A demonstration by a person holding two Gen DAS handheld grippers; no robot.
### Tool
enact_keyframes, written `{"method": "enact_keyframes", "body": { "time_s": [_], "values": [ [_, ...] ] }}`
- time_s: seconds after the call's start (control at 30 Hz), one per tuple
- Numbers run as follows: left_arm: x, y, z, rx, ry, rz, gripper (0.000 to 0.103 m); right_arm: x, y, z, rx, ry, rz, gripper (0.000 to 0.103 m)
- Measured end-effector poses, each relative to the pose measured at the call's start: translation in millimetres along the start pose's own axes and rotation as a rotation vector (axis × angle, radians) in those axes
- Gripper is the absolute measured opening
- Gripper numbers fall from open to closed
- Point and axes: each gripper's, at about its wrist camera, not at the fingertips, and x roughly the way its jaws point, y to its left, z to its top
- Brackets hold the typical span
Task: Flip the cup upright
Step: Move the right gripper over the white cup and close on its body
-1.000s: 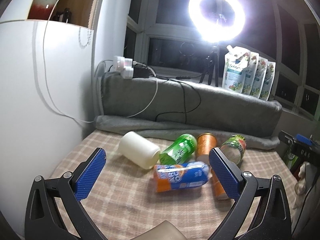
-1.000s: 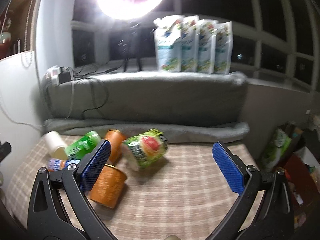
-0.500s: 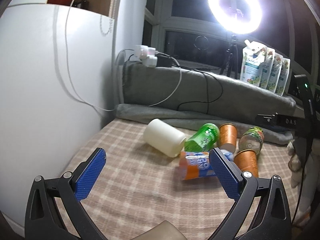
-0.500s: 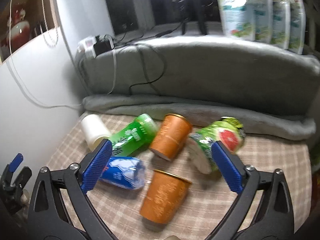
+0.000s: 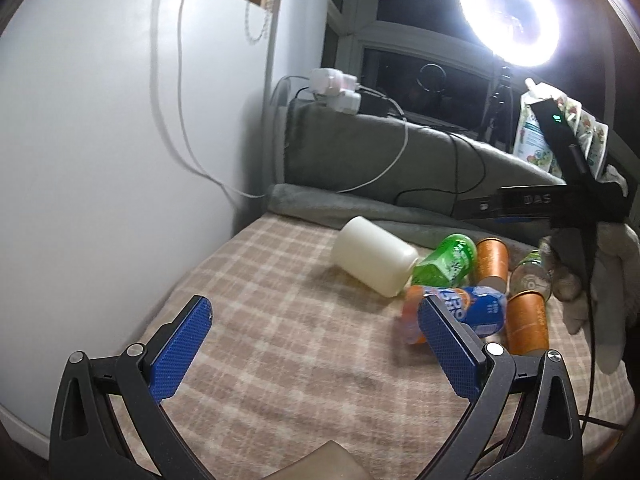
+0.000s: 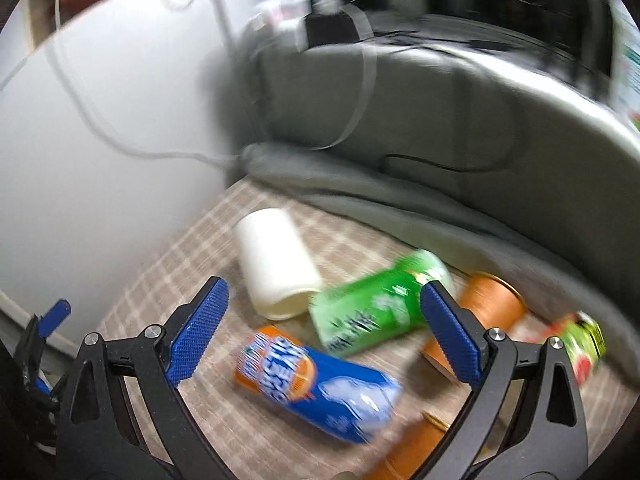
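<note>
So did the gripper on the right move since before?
Yes. The right gripper swung left: the white cup and white wall now fill its view, and the pouches slid to the right edge.

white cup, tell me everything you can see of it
The white cup is plain, matte, unprinted and slightly tapered, perhaps paper or plastic. It lies on its side on the checked cloth, at the left end of the cluster of cups. Its wider open end meets the green cup. Neither pair of tongs touches it.
</note>
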Motion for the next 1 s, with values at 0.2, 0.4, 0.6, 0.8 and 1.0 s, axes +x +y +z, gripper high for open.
{"method": "enact_keyframes", "body": {
  "time_s": [0.2,0.4,0.6,0.8,1.0],
  "values": [
    [4.9,15.0,-2.7,-0.033,0.02,0.017,0.102,52.0,34.5,16.3,-0.129,0.102,-0.001,0.099],
    [7.6,32.9,-2.0,-0.072,0.026,0.044,0.102,87.8,63.6,20.9,-0.242,0.169,-0.042,0.099],
    [9.8,42.5,-1.6,-0.086,0.023,0.062,0.102,115.8,78.8,21.1,-0.319,0.217,-0.106,0.099],
    [10.5,45.3,-0.9,-0.095,0.022,0.06,0.102,135.3,84.3,19.3,-0.352,0.249,-0.17,0.099],
    [9.0,43.7,0.3,-0.089,0.017,0.057,0.102,139.9,86.1,16.5,-0.364,0.269,-0.173,0.078]
  ]
}}
